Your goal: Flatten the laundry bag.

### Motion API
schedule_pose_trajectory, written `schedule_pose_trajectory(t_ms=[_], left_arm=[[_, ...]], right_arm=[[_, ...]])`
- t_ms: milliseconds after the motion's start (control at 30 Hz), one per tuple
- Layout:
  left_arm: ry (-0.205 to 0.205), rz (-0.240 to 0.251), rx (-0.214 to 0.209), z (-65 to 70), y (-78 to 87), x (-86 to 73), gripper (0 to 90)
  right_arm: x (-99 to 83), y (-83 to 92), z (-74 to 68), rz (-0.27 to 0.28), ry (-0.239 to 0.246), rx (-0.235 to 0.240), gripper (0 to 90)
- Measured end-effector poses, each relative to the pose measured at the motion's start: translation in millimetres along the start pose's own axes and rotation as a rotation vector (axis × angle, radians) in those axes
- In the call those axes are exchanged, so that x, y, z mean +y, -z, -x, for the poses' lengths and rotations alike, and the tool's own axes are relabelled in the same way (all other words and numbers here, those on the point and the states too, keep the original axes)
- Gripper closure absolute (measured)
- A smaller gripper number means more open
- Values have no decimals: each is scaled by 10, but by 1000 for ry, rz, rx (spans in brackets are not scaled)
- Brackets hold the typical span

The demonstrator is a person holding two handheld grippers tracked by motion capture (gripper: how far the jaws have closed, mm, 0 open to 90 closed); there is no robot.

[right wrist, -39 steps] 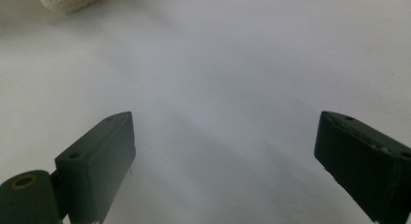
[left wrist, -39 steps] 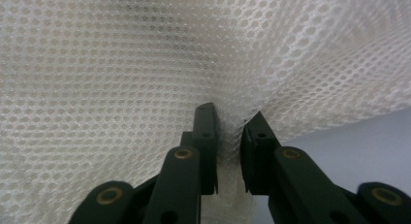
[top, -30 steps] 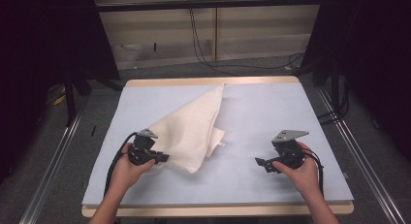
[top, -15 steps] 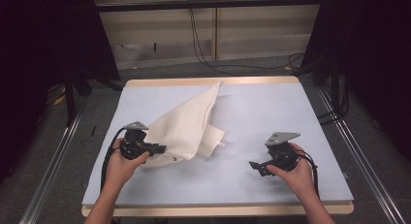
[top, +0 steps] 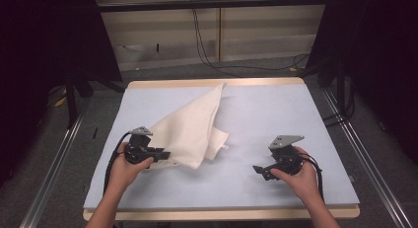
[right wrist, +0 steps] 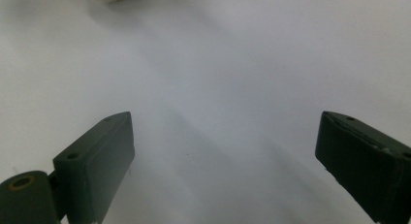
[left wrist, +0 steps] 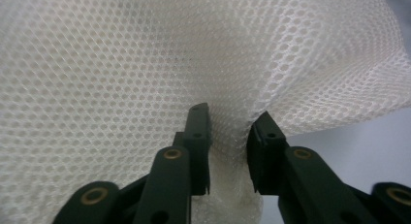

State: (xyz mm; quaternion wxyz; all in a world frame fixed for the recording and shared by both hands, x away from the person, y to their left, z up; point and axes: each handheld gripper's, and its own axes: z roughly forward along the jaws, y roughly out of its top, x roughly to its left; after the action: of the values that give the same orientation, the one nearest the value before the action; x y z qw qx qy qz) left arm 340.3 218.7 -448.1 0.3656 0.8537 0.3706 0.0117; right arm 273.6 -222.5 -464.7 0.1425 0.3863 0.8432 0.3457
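Left gripper (top: 165, 155) level, jaws opening around cloth (top: 192, 129).

Lab-style recording bay, wooden-edged table (top: 217, 83) under a pale blue mat (top: 266, 119), black curtains (top: 44, 65) left and right, aluminium rails (top: 49, 173) alongside, cables (top: 207, 45) trailing over grey floor by far panelled wall (top: 256, 25)

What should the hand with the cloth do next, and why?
Probably draw the left gripper back off the cream mesh cloth. Its jaws have just been opening, and a fold of cloth sits loosely in the gap between them, so the corner seems to be let go. The right gripper waits open over the bare table, holding nothing.
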Motion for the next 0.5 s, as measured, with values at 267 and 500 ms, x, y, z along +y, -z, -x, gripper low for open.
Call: schedule_pose_trajectory(t_ms=[267, 500], left_arm=[[-107, -16, 46, 69, -232, -119, 364], [-160, -51, 132, 228, -292, -117, 396]], right_arm=[[6, -7, -32, 2, 14, 4, 65], [12, -11, -36, 0, 7, 12, 66]])
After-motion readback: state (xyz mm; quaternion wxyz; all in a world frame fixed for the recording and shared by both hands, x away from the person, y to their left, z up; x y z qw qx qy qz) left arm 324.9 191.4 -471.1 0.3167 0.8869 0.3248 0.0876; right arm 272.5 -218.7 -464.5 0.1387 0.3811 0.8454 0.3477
